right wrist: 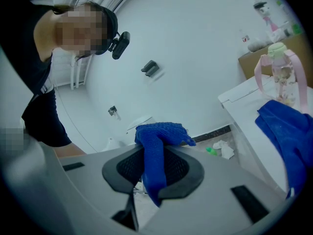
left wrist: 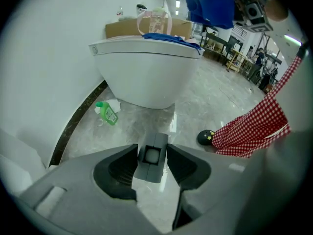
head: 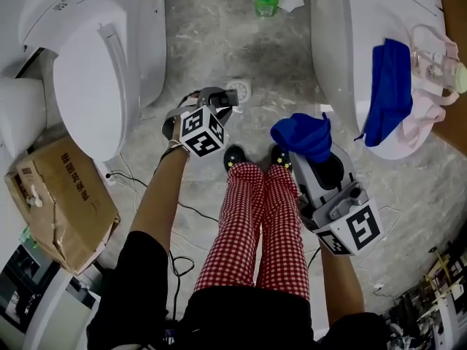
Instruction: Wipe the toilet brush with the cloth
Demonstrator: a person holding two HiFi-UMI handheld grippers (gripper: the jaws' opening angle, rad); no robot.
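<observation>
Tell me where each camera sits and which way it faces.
Head view: on the person's head, steeply down at grey marbled floor; forearms and red-checked trousers show.
Left gripper view: on the left tool, down toward a white ceramic toilet; open jaws flank a grey block; trouser leg shows.
Right gripper view: on the right tool, roughly level toward a white wall; jaws shut on a blue knitted cloth; dark-topped person at left.
Shared: all three show the small green plastic bottle.

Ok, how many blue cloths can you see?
2: the held cloth sits in the right gripper's jaws; the draped cloth lies over the toilet at right. More may be hidden.
</observation>
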